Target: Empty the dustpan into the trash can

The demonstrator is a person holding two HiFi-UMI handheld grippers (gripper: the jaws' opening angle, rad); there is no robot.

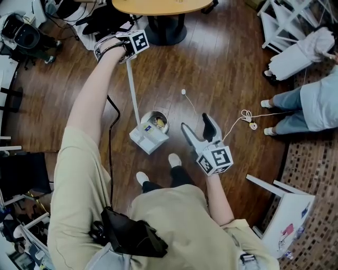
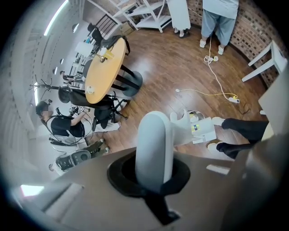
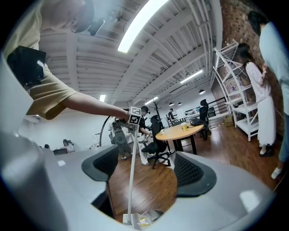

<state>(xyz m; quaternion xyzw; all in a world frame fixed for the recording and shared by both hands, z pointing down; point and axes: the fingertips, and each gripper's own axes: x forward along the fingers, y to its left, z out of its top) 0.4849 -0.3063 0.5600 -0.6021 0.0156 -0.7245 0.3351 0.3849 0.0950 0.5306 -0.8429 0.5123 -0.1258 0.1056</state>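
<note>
A white dustpan on a long white handle rests against the near rim of a small round metal trash can on the wood floor; yellow scraps show inside the can. My left gripper is up at the handle's top and shut on it. In the left gripper view the handle's rounded end sticks up between the jaws, with the dustpan far below. My right gripper hovers to the right of the can, open and empty. Through its jaws I see the handle and the dustpan.
My feet stand just behind the dustpan. A white cable with a plug strip lies on the floor to the right, near two standing people. A round wooden table is beyond, white shelving far right, a white panel near right.
</note>
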